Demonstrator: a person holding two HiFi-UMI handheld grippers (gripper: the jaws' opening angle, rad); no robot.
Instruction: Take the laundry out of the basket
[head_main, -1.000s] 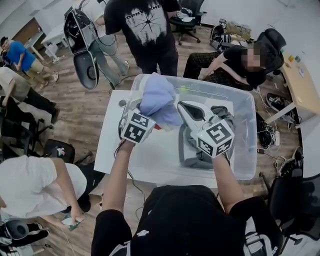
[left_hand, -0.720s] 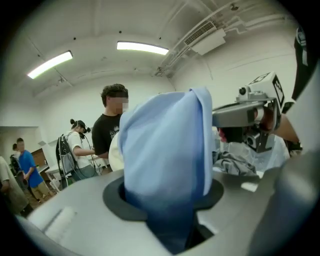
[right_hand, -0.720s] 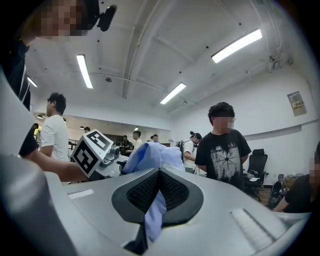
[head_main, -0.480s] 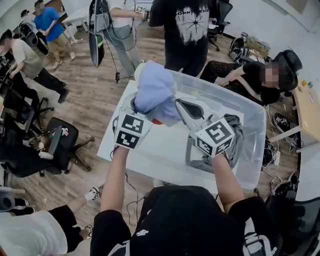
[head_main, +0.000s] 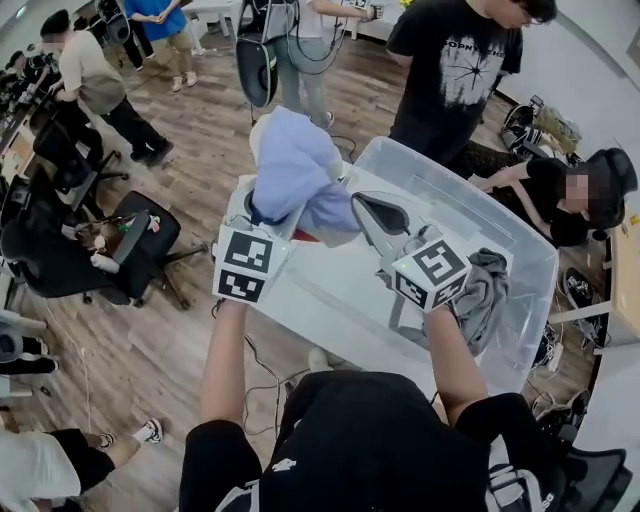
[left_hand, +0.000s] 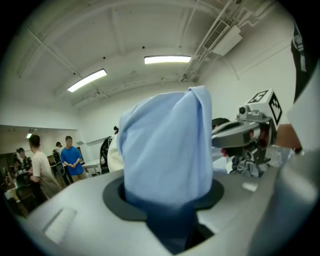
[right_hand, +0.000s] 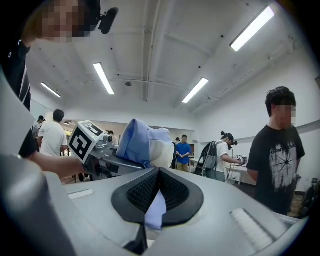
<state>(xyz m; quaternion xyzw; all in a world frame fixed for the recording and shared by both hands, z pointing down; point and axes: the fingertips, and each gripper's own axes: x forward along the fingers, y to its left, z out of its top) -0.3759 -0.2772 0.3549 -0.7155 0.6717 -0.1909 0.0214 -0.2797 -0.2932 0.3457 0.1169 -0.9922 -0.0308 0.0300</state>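
A white table (head_main: 315, 300) is seen below, and a clear plastic basket (head_main: 470, 205) is set on it, with a grey garment (head_main: 487, 292) lying inside at its right end. A light blue garment (head_main: 295, 170) is held up outside the basket, above the table's left part. It is clamped, bunched, between the jaws of the left gripper (head_main: 272, 215), and one thin edge is pinched in the closed right gripper (head_main: 365, 208).
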